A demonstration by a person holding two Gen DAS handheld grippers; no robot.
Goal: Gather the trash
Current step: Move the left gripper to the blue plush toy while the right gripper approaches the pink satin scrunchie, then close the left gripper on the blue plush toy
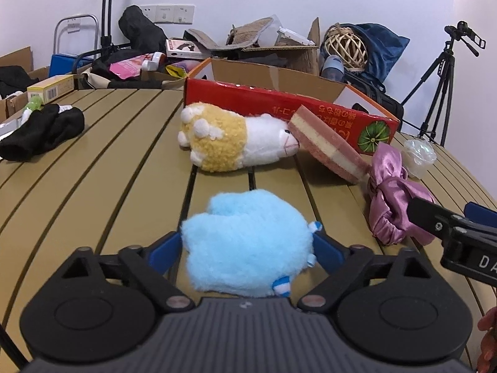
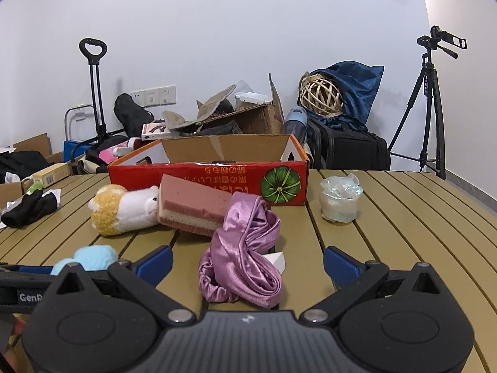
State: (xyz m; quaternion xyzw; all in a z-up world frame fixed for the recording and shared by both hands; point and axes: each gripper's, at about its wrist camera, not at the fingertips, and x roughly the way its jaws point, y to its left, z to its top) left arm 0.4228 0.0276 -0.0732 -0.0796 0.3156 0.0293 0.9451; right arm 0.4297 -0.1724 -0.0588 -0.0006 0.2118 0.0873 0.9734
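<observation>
A fluffy light-blue plush toy (image 1: 245, 242) lies on the slatted tan table (image 1: 108, 171), between the blue pads (image 1: 166, 247) of my left gripper (image 1: 248, 239). Both pads rest against its sides, so the gripper is shut on it. A purple satin scrunchie (image 2: 245, 258) lies between the wide-apart fingers of my right gripper (image 2: 248, 264), which is open and does not touch it. In the left wrist view the right gripper (image 1: 441, 208) reaches in from the right at the scrunchie (image 1: 394, 199). A crumpled clear plastic cup (image 2: 340, 200) stands further right.
A red cardboard box (image 2: 217, 180) stands open behind the items. A yellow-and-white plush sheep (image 1: 230, 136) and a pink layered sponge (image 1: 329, 143) lie in front of it. A black cloth (image 1: 40, 130) lies far left. Boxes, bags and a tripod (image 2: 428, 108) crowd the floor beyond.
</observation>
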